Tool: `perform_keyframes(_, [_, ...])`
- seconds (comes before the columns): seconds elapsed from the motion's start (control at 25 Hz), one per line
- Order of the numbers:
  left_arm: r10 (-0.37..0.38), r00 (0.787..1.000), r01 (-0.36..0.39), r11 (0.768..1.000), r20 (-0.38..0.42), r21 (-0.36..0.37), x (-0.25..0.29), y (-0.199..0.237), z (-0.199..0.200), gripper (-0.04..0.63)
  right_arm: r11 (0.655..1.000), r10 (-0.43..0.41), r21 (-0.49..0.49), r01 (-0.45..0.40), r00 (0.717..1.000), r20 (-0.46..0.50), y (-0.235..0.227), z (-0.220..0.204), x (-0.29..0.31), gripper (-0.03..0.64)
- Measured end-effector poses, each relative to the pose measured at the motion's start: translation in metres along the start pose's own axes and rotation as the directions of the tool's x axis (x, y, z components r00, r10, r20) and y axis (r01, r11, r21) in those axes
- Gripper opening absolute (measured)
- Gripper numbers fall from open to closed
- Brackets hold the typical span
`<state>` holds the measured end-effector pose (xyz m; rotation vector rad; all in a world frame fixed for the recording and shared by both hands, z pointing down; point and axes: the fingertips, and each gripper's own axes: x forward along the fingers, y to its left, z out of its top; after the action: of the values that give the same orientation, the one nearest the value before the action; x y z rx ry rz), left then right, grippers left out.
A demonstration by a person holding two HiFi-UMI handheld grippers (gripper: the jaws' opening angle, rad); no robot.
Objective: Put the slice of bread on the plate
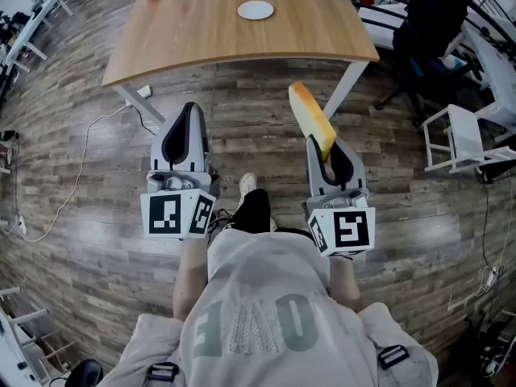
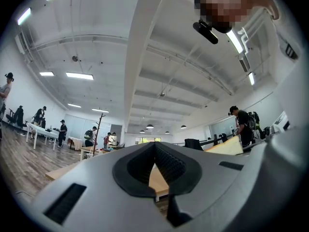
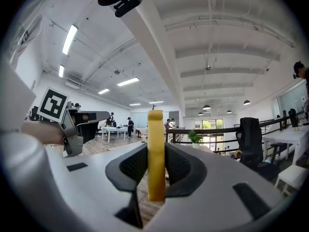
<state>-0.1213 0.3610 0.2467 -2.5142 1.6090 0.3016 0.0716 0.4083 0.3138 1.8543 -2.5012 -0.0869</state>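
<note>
Carrying the slice toward the desk is, by my judgement, the step in hand.

At the left, my left hand-held gripper [image 1: 189, 123] has its jaws closed together with nothing between them. I treat it as idle and hold it clear of the carrying path.

Ahead stands the wooden desk [image 1: 201, 31]. The white plate [image 1: 255, 10] lies on it toward the far side, well apart from both hand-held grippers, and appears bare.

Right of centre, the slice of bread [image 1: 310, 118] is in the air above the plank floor [image 1: 97, 184], short of the desk's near edge. My right hand-held gripper [image 3: 156, 166] is clamped on it. The pads press its two flat faces, and the slice stands edge-on and upright, projecting past the jaw tips.

At far right, an office chair [image 1: 431, 22] stands beside the desk corner.

Recommended procedure, as I judge it:

1. Hold grip pressure constant. Bread is soft; more squeeze will likely crush it, and less may let it slip.
2. Advance over the near edge with the slice raised above the desk top.
3. Stop above the plate, then roll the wrist until one flat face turns downward.
4. Lower until the slice is just above the plate or resting on it, then open the jaws.

Caution: the slice is held by one end, so a quick swing could bend or tear it.
</note>
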Motion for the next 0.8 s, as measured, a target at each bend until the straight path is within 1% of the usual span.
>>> perform_keyframes(0.08, [0.0, 1.0, 0.0, 1.0, -0.002, 0.006, 0.007, 0.0, -0.008, 0.008, 1.0, 0.005, -0.01, -0.005, 1.0, -0.002, -0.006, -0.005, 0.004, 0.089])
perform_keyframes(0.2, [-0.006, 1.0, 0.006, 1.0, -0.005, -0.005, 0.026, 0.0, -0.023, 0.008, 1.0, -0.017, 0.002, 0.017, 1.0, -0.026, -0.021, -0.018, 0.016, 0.089])
perform_keyframes(0.28, [-0.011, 1.0, 0.011, 1.0, -0.003, -0.008, 0.04, 0.002, -0.026, 0.008, 1.0, -0.025, 0.018, 0.026, 0.999, -0.034, -0.029, -0.022, 0.027, 0.089])
perform_keyframes(0.36, [-0.013, 1.0, 0.013, 1.0, 0.003, 0.004, 0.055, 0.007, -0.025, 0.008, 0.999, -0.027, 0.023, 0.028, 0.999, -0.022, -0.036, -0.018, 0.041, 0.089])
perform_keyframes(0.56, [-0.02, 1.0, 0.02, 1.0, 0.006, 0.007, 0.095, 0.028, -0.033, 0.008, 0.999, -0.033, 0.021, 0.033, 0.999, 0.006, -0.05, -0.011, 0.09, 0.089])
perform_keyframes(0.72, [-0.036, 0.999, 0.035, 0.999, -0.007, -0.025, 0.137, 0.044, -0.05, 0.008, 0.999, -0.038, 0.022, 0.038, 0.999, -0.022, -0.062, -0.018, 0.13, 0.089])
perform_keyframes(0.8, [-0.055, 0.998, 0.055, 0.998, -0.003, -0.022, 0.161, 0.051, -0.053, 0.008, 0.998, -0.053, 0.032, 0.055, 0.998, -0.043, -0.071, -0.021, 0.151, 0.089])
